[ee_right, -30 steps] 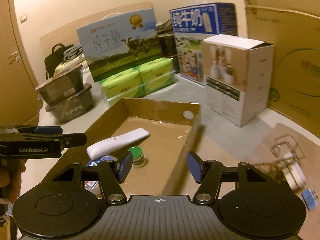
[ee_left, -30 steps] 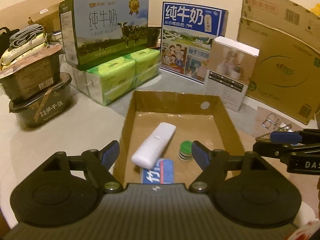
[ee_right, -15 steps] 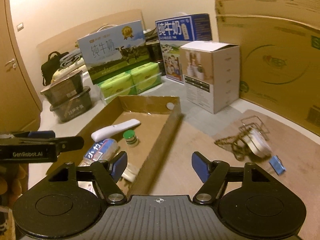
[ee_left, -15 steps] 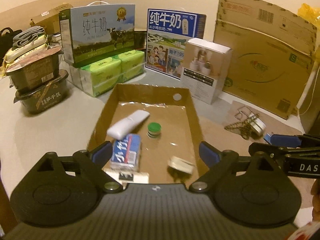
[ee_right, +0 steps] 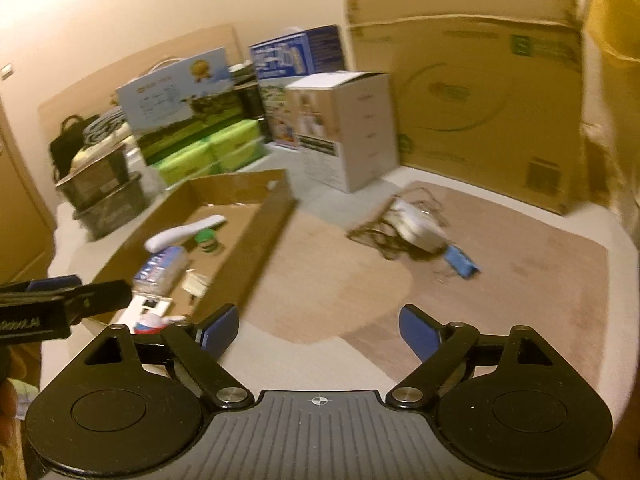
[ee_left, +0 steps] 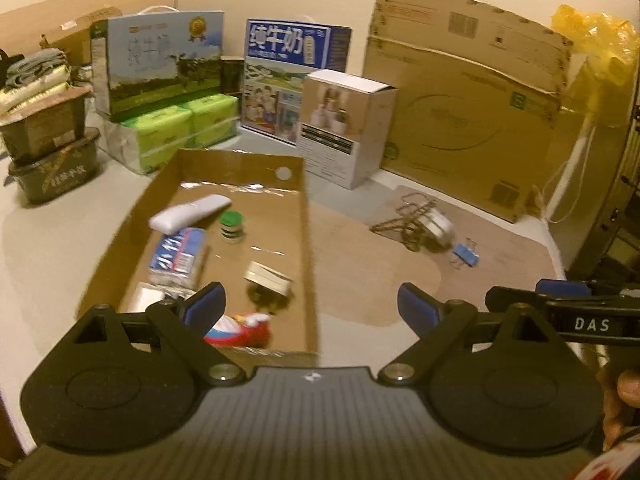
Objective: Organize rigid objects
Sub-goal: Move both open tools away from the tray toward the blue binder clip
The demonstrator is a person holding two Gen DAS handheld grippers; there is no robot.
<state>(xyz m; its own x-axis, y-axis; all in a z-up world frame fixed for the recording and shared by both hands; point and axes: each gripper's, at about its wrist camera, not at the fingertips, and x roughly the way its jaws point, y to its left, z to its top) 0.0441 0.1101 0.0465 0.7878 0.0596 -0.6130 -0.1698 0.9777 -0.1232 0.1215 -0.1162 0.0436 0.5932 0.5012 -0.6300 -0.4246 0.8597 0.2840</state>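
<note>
A shallow cardboard tray (ee_left: 308, 236) (ee_right: 260, 248) holds a white remote-like bar (ee_left: 190, 213) (ee_right: 184, 232), a green-capped jar (ee_left: 232, 226) (ee_right: 206, 239), a blue packet (ee_left: 178, 256) (ee_right: 160, 268), a small pale box (ee_left: 268, 278) and a red and white toy (ee_left: 240, 330). Right of the tray, on a brown mat (ee_left: 360, 280) (ee_right: 520, 292), lie a wire-framed metal object (ee_left: 420, 222) (ee_right: 404, 228) and a blue binder clip (ee_left: 466, 255) (ee_right: 460, 262). My left gripper (ee_left: 311, 307) is open and empty over the tray's near right corner. My right gripper (ee_right: 319, 328) hangs above the mat, its jaws opening with nothing between them.
Milk cartons (ee_left: 160, 68), green tissue packs (ee_left: 180, 124), a white box (ee_left: 344, 128) and large cardboard boxes (ee_left: 472, 108) line the back. Dark food tubs (ee_left: 52, 148) are stacked at the left. A hand (ee_left: 624, 408) shows at the right edge.
Both grippers have pulled back and swung right, so more of the tray and the mat shows. Both jaws stand wider than before.
</note>
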